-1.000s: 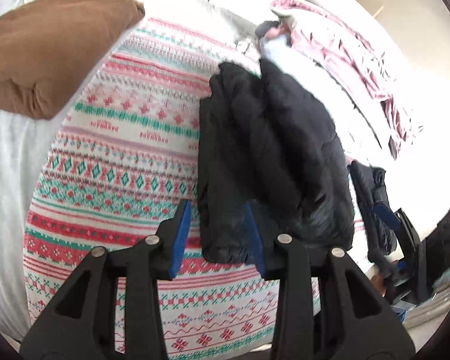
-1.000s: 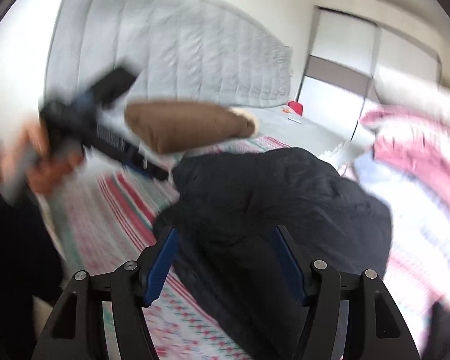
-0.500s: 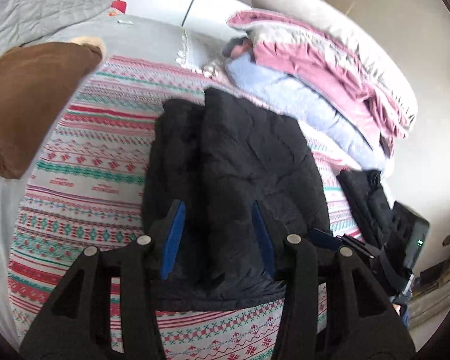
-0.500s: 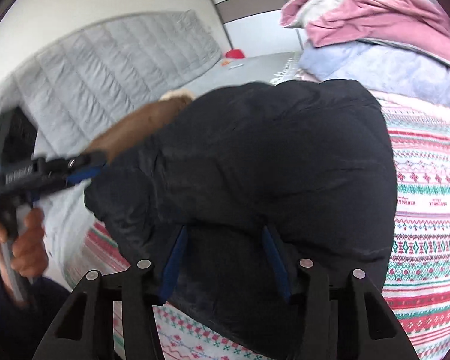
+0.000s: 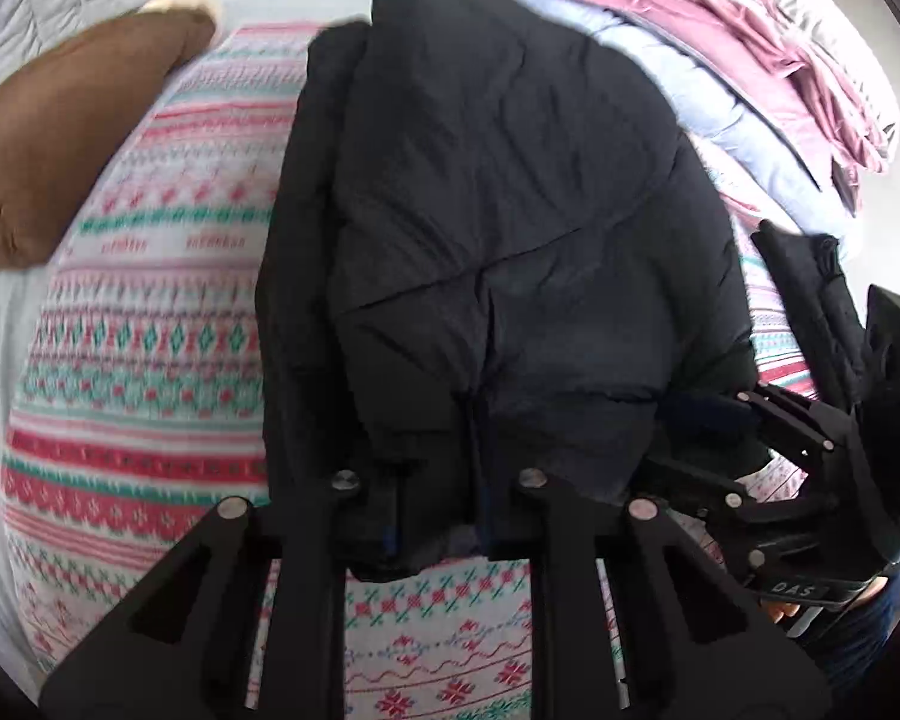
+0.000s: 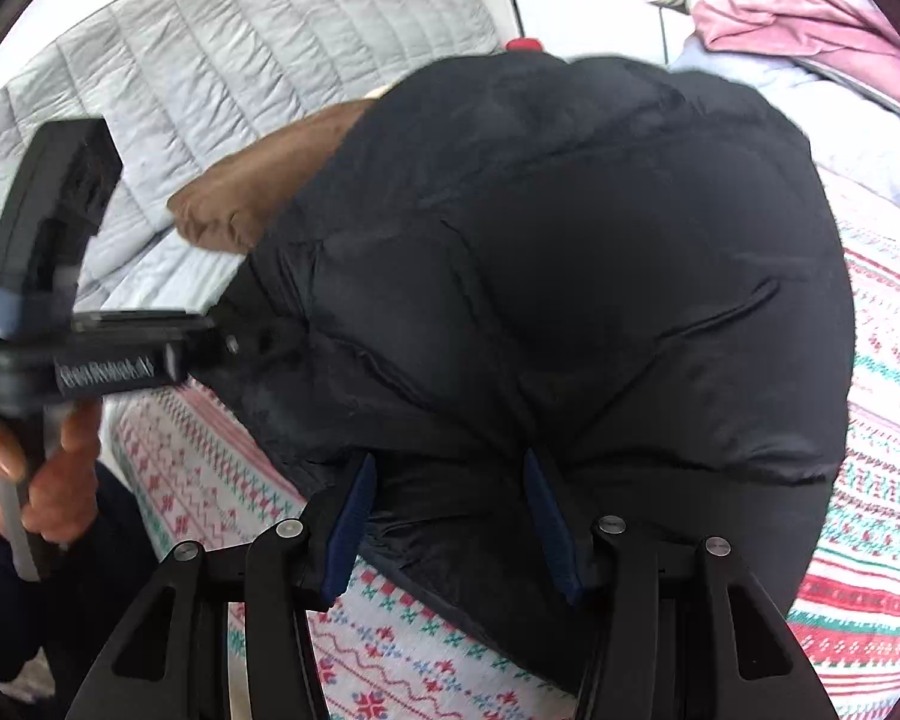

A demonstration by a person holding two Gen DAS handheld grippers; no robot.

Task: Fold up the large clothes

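Note:
A black puffer jacket [image 5: 498,228] lies folded lengthwise on the patterned red, green and white bedspread [image 5: 150,312]. My left gripper [image 5: 438,516] is pushed onto the jacket's near hem, with its fingers buried in the fabric, jaws spread around it. The right gripper's body shows at the right of the left wrist view [image 5: 810,480], at the jacket's right edge. In the right wrist view the jacket [image 6: 570,276] fills the middle. My right gripper [image 6: 450,516] is open, with its blue pads astride the jacket's near edge.
A brown pillow [image 5: 60,138] lies at the left on the grey quilt [image 6: 222,78]. Pink and pale blue bedding [image 5: 750,60] is piled at the far right. Another dark garment [image 5: 810,300] lies at the bed's right edge. A hand holds the left gripper [image 6: 48,312].
Both grippers have moved in close to the jacket. The left one has gone from above the hem down onto it. The right one has swung round to the jacket's edge.

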